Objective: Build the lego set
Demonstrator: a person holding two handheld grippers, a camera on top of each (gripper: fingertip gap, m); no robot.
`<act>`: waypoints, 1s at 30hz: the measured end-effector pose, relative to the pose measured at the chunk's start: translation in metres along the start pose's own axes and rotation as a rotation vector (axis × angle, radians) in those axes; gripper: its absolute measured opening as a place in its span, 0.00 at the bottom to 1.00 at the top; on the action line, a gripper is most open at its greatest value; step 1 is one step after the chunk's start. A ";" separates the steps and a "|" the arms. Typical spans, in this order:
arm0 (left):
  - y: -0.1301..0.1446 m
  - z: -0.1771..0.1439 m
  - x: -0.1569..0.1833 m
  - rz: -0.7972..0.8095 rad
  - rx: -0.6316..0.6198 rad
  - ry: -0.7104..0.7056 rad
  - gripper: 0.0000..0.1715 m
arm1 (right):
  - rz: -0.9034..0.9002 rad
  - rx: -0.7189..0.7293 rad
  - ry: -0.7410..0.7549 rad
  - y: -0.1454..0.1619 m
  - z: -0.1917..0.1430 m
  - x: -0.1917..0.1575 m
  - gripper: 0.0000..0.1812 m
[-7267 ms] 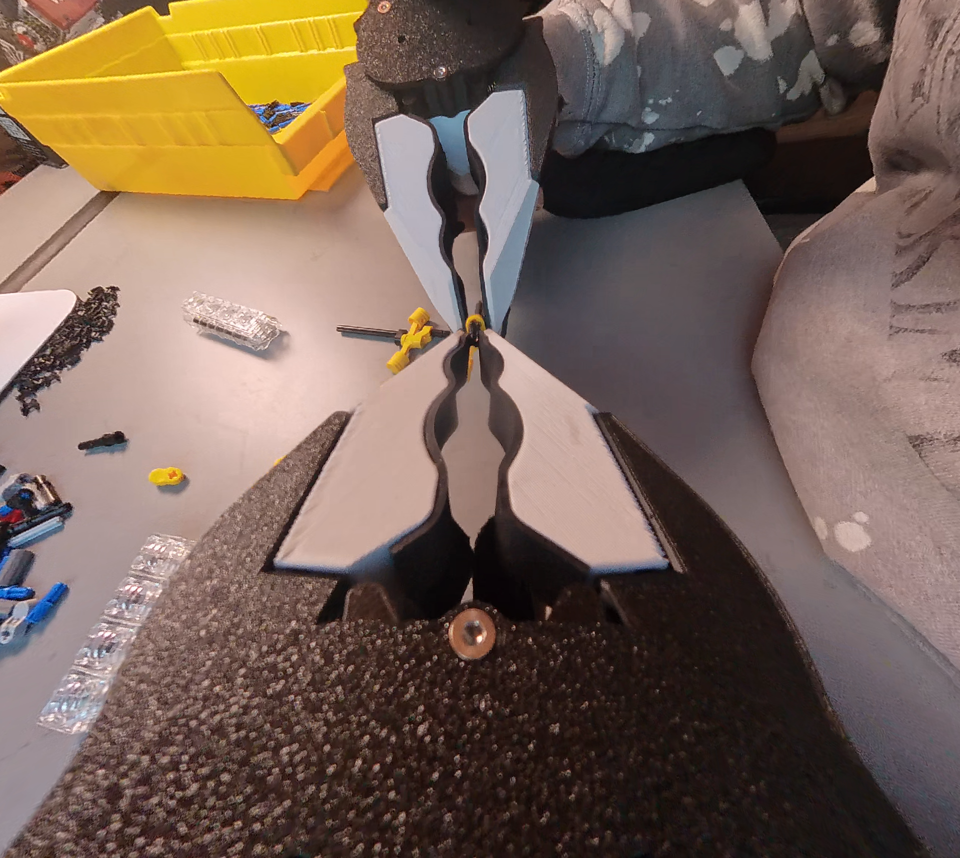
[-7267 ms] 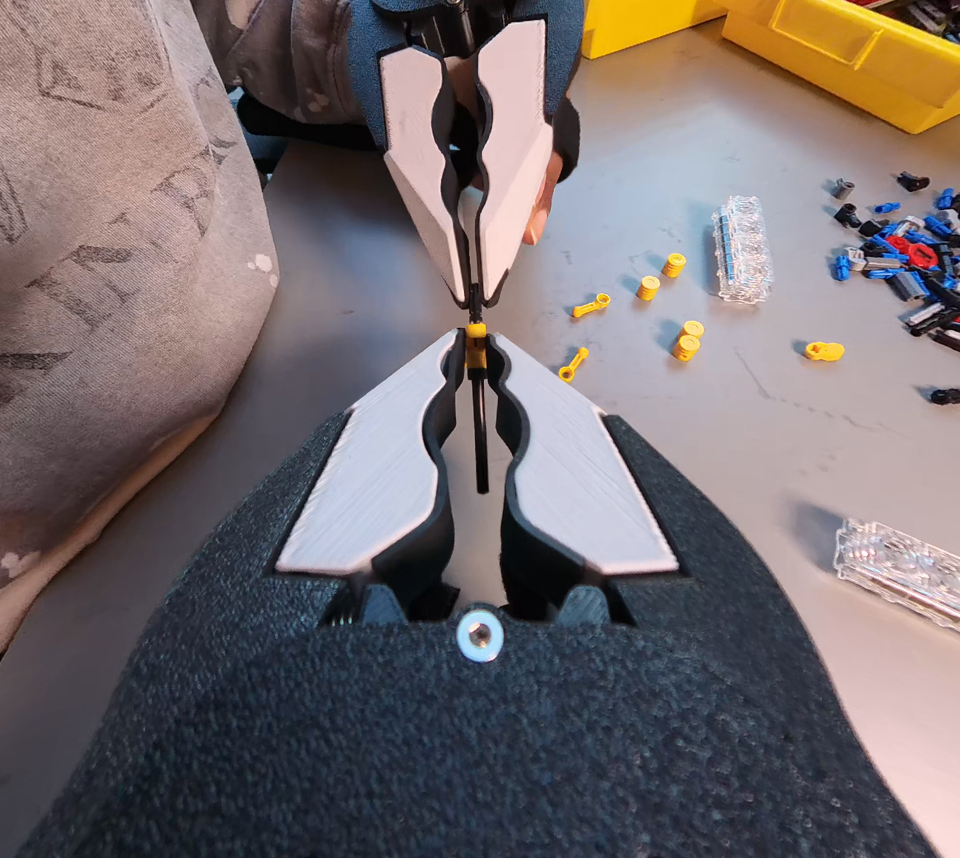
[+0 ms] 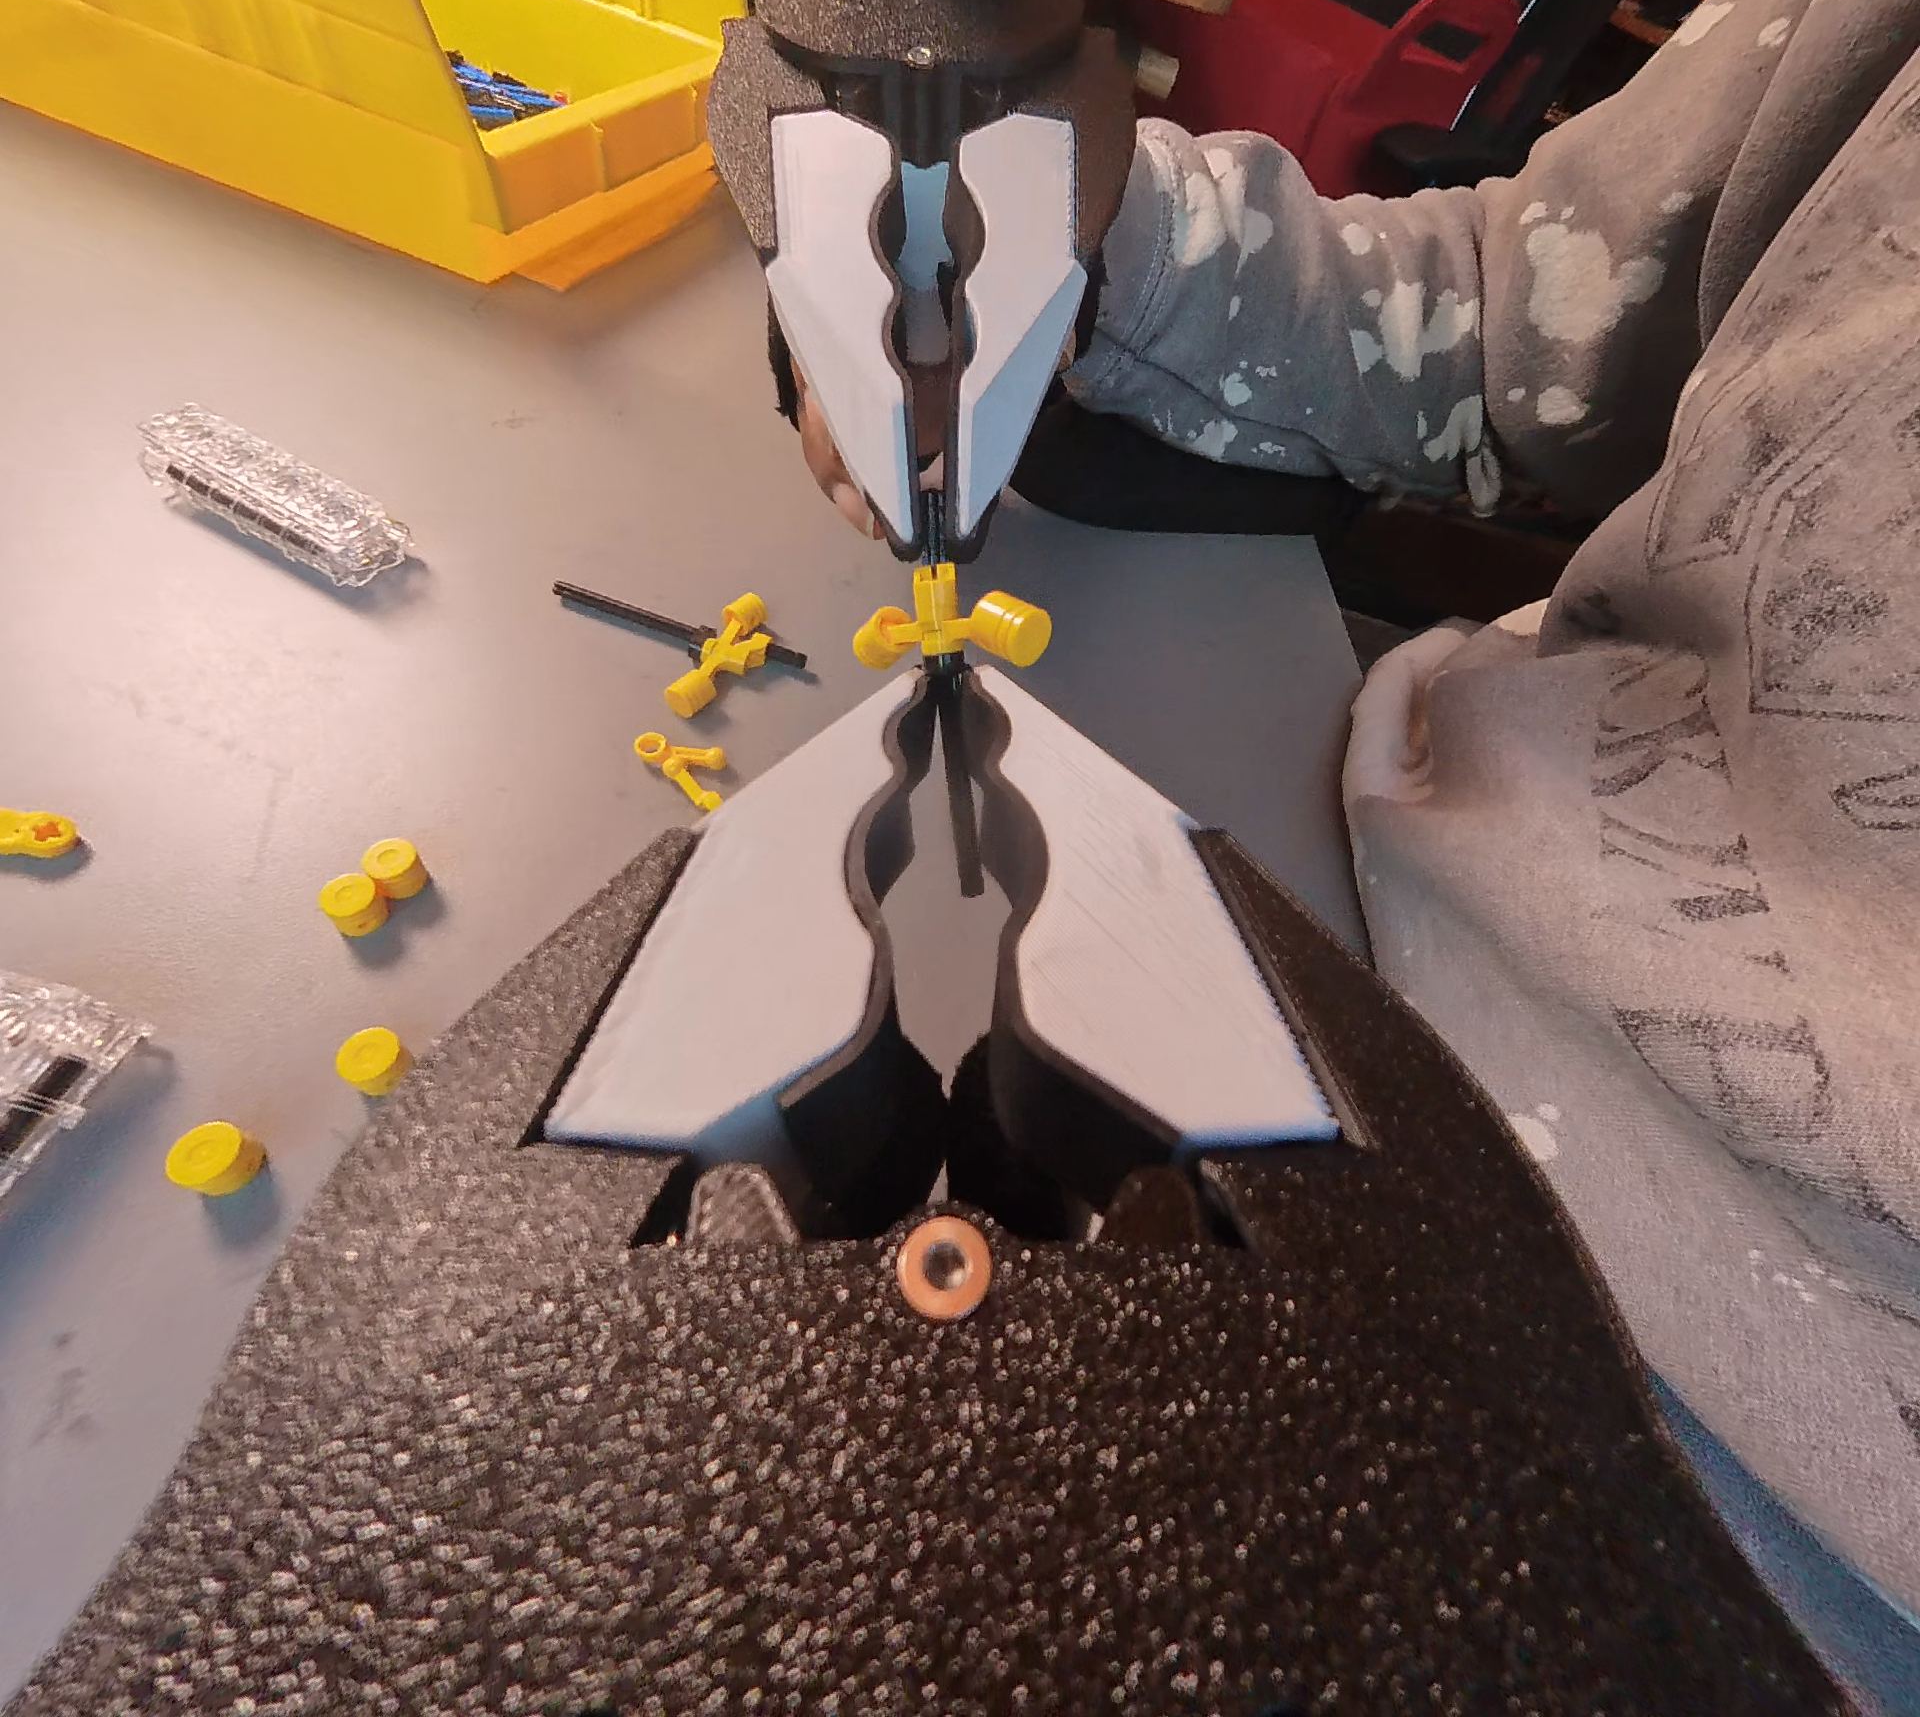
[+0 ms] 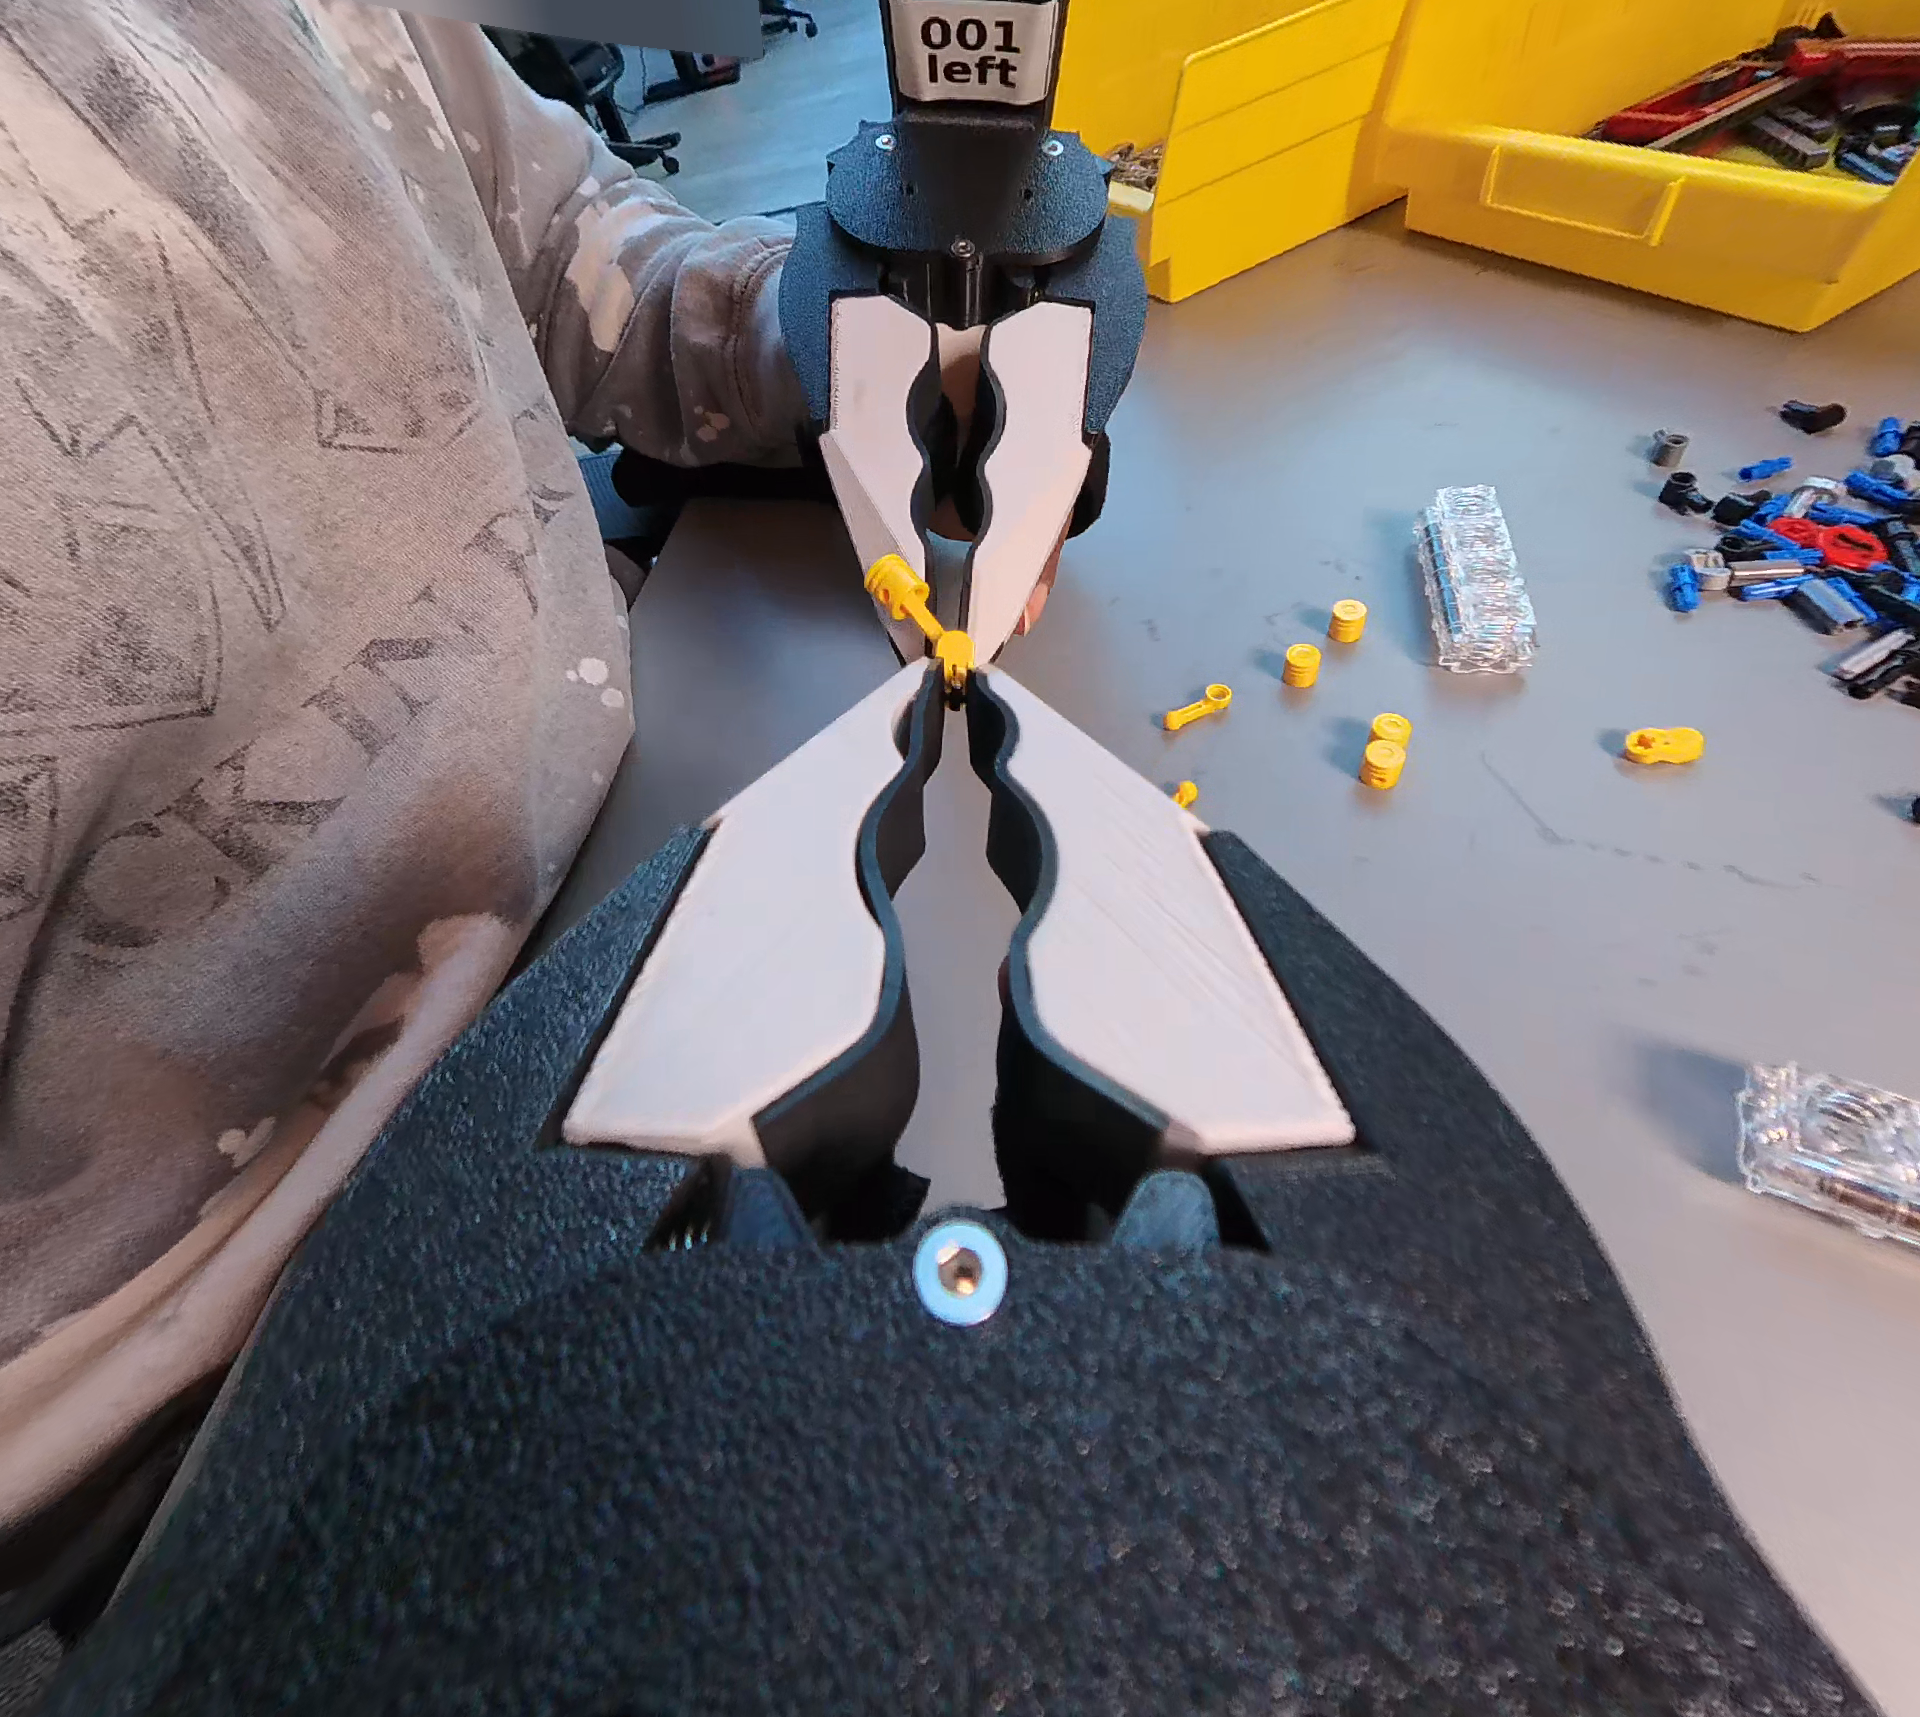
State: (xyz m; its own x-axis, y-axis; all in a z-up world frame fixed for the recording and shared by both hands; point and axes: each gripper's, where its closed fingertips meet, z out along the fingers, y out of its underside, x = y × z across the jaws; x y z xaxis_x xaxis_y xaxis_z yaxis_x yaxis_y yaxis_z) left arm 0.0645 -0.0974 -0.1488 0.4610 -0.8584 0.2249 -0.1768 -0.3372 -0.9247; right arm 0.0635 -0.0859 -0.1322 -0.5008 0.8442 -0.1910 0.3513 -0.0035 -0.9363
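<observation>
Both tools pinch one black axle (image 3: pixel 958 794) from opposite ends, above the worktop (image 3: pixel 520 628): left tool (image 3: pixel 943 680), right tool (image 4: pixel 951 680). Yellow piston assembly (image 3: pixel 951 628) sits threaded between tips. Loose yellow pistons (image 4: pixel 1340 670) lie unused, far right.

Black axle (image 3: pixel 957 794) between grippers now carries yellow connector (image 3: pixel 932 605) with two yellow pistons (image 3: pixel 1010 627), at 3 and 9 o'clock. Earlier only a small yellow bush.

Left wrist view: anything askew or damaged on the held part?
Nothing looks damaged. The black axle with its yellow piston cluster spans left claw and right claw, roughly in line. Loose yellow cylinders lie scattered, unspilled.
</observation>
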 end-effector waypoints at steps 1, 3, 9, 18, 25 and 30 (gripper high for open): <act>0.001 0.000 0.000 0.004 -0.002 -0.003 0.02 | 0.000 -0.004 0.000 0.001 0.000 0.000 0.02; 0.003 0.001 0.000 0.010 -0.010 -0.005 0.02 | 0.004 -0.016 -0.009 0.003 0.001 -0.001 0.02; 0.003 0.001 0.002 0.030 -0.007 -0.009 0.02 | 0.012 0.004 -0.030 0.002 0.001 -0.004 0.02; 0.005 0.001 0.001 0.034 -0.022 -0.018 0.01 | 0.002 -0.002 -0.030 0.004 0.003 -0.004 0.02; 0.006 0.001 0.000 0.020 -0.023 -0.021 0.01 | -0.002 -0.011 -0.017 0.006 0.004 -0.003 0.02; 0.005 0.000 -0.001 0.009 -0.014 -0.019 0.01 | 0.007 0.005 -0.016 0.006 0.005 -0.002 0.02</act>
State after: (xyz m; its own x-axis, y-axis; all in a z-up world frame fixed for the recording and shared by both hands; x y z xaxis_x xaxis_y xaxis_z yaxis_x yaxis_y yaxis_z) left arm 0.0634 -0.0982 -0.1539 0.4758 -0.8539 0.2110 -0.1928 -0.3353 -0.9222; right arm 0.0625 -0.0903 -0.1386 -0.5107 0.8356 -0.2023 0.3507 -0.0124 -0.9364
